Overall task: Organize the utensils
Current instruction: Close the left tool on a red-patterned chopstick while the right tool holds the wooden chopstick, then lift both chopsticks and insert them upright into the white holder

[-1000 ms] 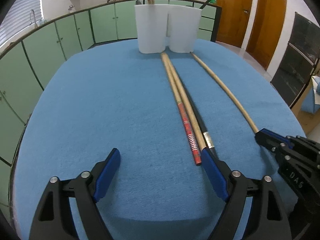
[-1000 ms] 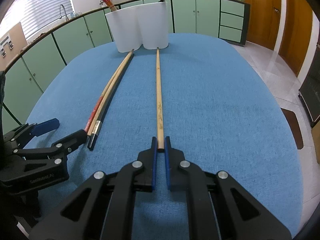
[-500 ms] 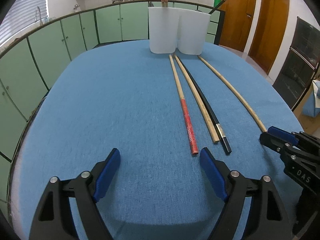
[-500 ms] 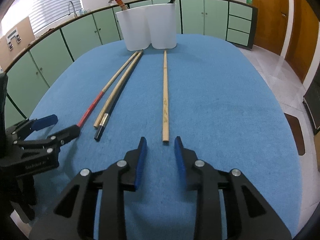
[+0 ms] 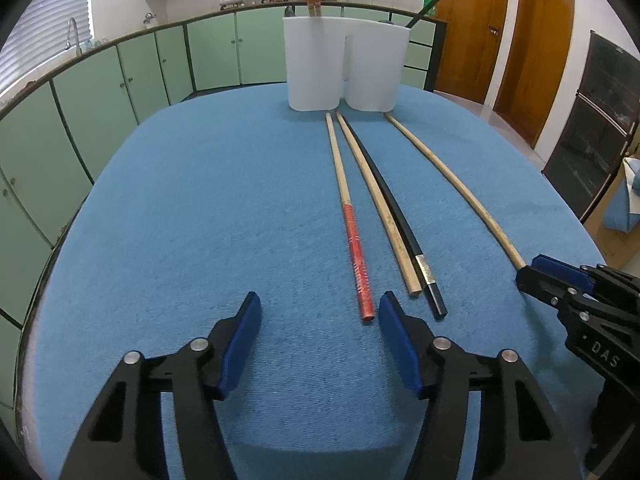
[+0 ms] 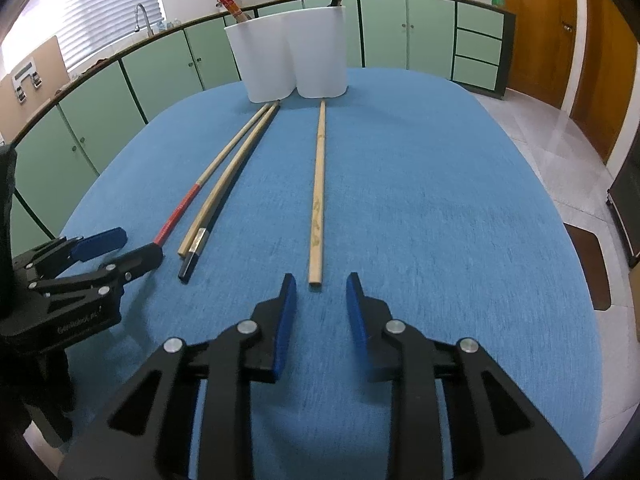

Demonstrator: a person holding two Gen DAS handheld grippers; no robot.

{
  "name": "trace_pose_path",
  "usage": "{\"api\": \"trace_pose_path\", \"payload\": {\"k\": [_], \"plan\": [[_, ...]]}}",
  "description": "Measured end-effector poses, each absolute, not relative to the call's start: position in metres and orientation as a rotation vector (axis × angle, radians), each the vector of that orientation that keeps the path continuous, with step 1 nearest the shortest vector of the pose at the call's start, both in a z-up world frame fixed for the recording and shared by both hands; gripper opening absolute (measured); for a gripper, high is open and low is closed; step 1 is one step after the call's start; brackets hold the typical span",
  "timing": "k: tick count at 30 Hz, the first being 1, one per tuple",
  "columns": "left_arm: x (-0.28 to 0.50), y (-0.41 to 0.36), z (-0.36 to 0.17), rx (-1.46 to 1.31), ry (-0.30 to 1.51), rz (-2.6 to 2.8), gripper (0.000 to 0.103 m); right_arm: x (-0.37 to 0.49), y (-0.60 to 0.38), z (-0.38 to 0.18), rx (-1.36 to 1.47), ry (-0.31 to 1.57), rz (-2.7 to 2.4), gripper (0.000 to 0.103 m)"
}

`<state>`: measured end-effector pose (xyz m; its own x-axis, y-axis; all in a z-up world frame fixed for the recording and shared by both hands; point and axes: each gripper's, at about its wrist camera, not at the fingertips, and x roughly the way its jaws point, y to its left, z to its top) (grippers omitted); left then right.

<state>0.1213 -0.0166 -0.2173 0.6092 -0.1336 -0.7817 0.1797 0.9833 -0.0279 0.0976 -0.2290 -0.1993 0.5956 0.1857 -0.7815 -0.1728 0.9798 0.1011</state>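
Observation:
Several chopsticks lie lengthwise on the blue tablecloth (image 5: 200, 220): a red-ended one (image 5: 354, 232), a plain wooden one (image 5: 380, 204), a black one (image 5: 404, 224) and, apart to the right, a light wooden one (image 5: 460, 188) (image 6: 318, 192). A white two-compartment holder (image 5: 344, 64) (image 6: 292, 54) stands at the far end with chopsticks upright in it. My left gripper (image 5: 320, 312) is open and empty, just short of the red-ended chopstick's near end. My right gripper (image 6: 320, 292) is open and empty, just behind the light wooden chopstick's near end.
The table edge curves round on all sides. Green kitchen cabinets (image 5: 120, 80) run behind and to the left. Wooden doors (image 5: 540, 40) and a dark cabinet (image 5: 592, 132) stand to the right.
My right gripper let go of the light wooden chopstick, opened and drew back. My left gripper also drew back from the red-ended, plain wooden and black chopsticks.

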Motion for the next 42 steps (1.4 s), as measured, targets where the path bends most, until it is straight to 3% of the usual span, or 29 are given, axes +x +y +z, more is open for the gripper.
{"api": "trace_pose_path", "payload": {"k": [5, 11, 20, 42], "plan": [[0.121, -0.02, -0.217, 0.043, 0.895, -0.187, 0.044, 0.103, -0.226, -0.201, -0.005, 0.915, 0.201, 0.011], [0.12, -0.028, -0.216, 0.054, 0.891, -0.201, 0.006, 0.103, -0.221, -0.201, -0.061, 0.912, 0.177, 0.006], [0.112, -0.021, -0.198, 0.039, 0.853, -0.2, 0.006, 0.097, -0.22, -0.181, -0.061, 0.869, 0.205, 0.006], [0.119, -0.012, -0.033, 0.044, 0.491, -0.251, 0.006, 0.119, -0.244, -0.015, -0.007, 0.587, 0.271, 0.006]]}}
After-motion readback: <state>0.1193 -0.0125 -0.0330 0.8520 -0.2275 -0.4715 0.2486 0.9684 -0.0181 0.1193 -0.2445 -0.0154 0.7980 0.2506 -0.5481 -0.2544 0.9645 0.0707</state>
